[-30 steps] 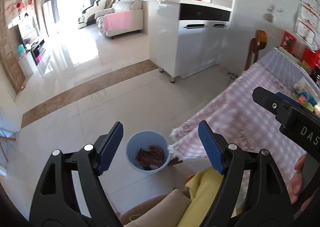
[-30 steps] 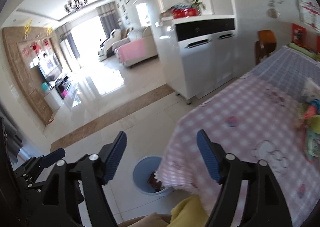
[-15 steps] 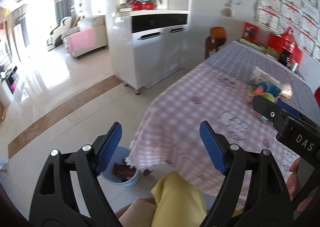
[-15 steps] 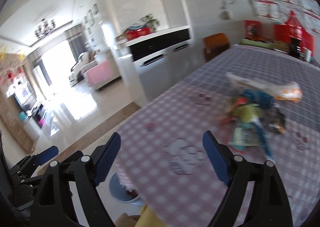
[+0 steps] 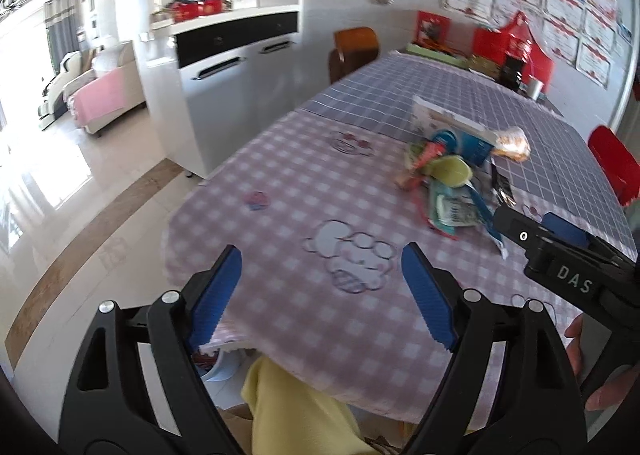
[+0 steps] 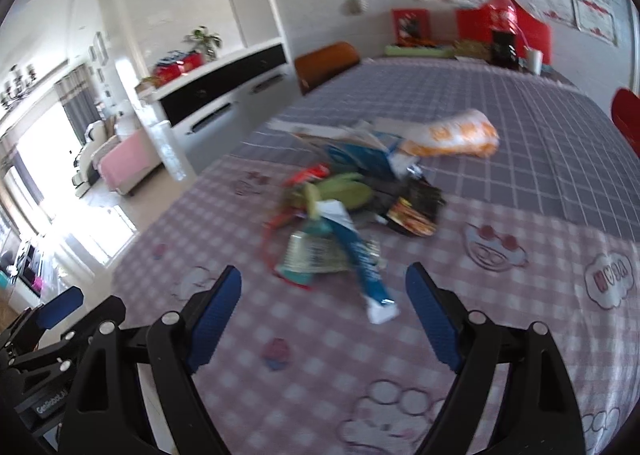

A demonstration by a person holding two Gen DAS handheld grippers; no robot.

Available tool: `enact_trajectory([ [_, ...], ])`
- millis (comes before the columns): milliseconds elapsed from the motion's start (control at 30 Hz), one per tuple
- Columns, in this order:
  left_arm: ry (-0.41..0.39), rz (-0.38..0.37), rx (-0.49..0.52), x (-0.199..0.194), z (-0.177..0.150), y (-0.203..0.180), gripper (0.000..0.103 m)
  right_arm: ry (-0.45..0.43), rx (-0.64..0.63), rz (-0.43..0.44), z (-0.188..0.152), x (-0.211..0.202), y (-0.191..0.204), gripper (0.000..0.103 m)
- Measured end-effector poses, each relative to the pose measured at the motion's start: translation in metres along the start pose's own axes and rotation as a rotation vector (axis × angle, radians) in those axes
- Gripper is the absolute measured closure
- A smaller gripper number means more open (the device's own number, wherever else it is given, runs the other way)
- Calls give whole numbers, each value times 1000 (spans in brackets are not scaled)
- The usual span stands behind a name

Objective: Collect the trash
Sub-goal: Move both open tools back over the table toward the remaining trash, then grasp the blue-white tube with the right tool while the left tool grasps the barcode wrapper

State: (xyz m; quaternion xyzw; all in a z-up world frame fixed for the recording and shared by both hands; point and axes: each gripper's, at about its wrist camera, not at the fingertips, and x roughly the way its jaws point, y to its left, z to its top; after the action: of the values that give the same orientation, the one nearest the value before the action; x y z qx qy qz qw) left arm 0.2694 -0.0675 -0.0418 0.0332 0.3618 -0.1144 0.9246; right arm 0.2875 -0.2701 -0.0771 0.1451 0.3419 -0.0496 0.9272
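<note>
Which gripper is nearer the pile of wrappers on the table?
Right. The right gripper hangs just short of the pile of wrappers, empty. The left gripper sits further back, near the table edge.

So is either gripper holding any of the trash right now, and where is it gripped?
Nothing is held. The left gripper and right gripper are both open and empty, above the tablecloth, short of the trash pile.

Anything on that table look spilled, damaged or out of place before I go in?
Only the trash itself: a loose heap of wrappers lies scattered mid-table on the checked tablecloth, with an orange-and-white bag at its far edge. Nothing looks spilled or broken, though the picture is blurred.
</note>
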Motion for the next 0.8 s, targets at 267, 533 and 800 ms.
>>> enact_trajectory([
  [267,65,-36,29,31,0,-24,22,75,24,-54,-4,28,-25,21],
  [533,89,-58,33,44,5,-32,22,119,9,-34,-2,56,-22,88],
  [800,100,-150,80,53,17,-63,18,-19,60,-22,8,10,-39,90],
])
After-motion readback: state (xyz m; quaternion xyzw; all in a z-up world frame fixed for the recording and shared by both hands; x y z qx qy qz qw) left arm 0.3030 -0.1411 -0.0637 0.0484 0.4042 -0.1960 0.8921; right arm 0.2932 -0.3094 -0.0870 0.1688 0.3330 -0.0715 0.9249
